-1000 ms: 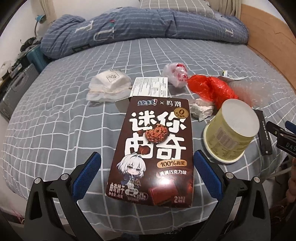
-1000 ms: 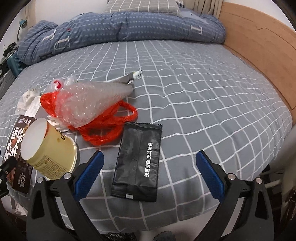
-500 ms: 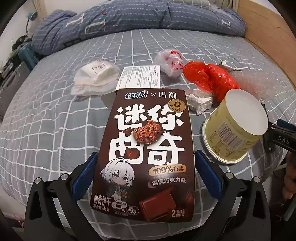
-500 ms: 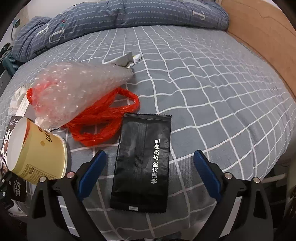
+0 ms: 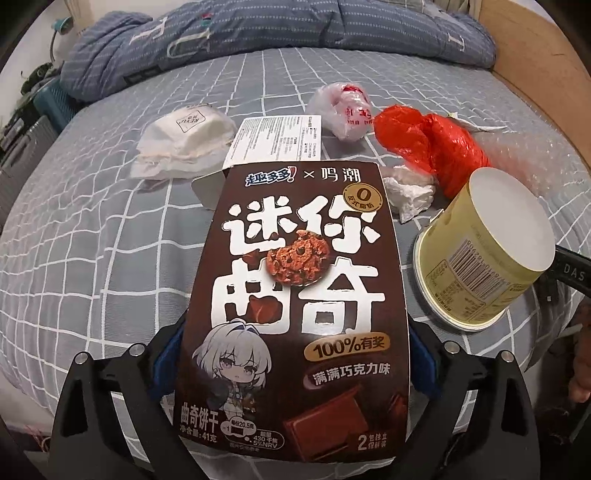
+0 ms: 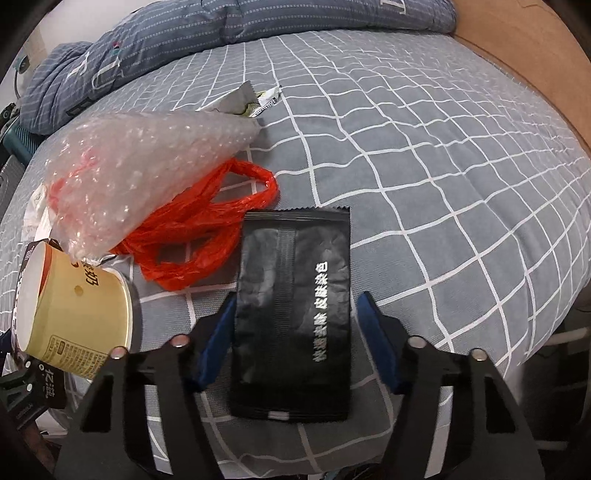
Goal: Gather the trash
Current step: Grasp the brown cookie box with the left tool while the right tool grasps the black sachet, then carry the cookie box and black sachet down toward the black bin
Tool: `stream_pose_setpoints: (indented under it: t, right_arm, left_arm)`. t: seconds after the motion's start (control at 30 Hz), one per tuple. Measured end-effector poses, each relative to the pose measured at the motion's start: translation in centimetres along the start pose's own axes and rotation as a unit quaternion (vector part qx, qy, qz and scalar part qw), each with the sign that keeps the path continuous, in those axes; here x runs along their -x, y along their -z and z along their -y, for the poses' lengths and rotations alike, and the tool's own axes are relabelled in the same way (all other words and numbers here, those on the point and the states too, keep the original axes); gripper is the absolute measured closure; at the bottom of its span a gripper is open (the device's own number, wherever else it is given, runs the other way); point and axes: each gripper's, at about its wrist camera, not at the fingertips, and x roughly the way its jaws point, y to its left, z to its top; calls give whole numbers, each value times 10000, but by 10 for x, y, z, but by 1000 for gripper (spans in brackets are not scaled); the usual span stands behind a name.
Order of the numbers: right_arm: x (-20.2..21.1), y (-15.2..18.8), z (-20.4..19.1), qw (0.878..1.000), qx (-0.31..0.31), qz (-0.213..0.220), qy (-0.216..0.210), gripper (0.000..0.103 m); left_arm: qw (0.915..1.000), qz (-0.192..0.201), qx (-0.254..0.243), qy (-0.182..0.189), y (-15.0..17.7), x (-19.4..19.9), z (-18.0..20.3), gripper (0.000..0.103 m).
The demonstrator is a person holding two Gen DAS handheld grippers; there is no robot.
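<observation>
While flat on the grey checked bed point(image 5: 110, 240), brown cardboard cookie box point(image 5: 295, 295) sits between left gripper point(image 5: 291, 363) fingers, apart. Same for black foil sachet point(image 6: 293, 314) between spread right gripper point(image 6: 293, 343) fingers. Yellow paper cup point(image 5: 487, 258) tipped just beside.

Brown cookie box point(image 5: 295, 314) lying flat on the grey checked bed point(image 5: 92, 251), near end between the blue pads point(image 5: 166, 365) of the left hand-held gripper point(image 5: 291, 369), both pads close against its long edges (contact not certain). Pale yellow cup point(image 5: 484, 258) upturned just right of the box. Crumpled tissue point(image 5: 410, 192) between cup and box top. Red plastic bag point(image 5: 428, 147) behind it, white plastic bag point(image 5: 343, 110) to its left. White mask point(image 5: 184, 140) farther left. Blue duvet point(image 5: 258, 33) bunched at the far end.
</observation>
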Motion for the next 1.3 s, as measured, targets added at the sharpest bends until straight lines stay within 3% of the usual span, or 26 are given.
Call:
stream_pose_setpoints:
  t: [0.63,1.3]
  right_arm:
    - [11,2,0,9999,103,35,-77,69]
    - [66,25,-5,9984,304,464,-61,69]
  left_arm:
    - [9995,301,97,97,1,3,-4,13]
    - [9979,556,296,147,21,26,-5,13]
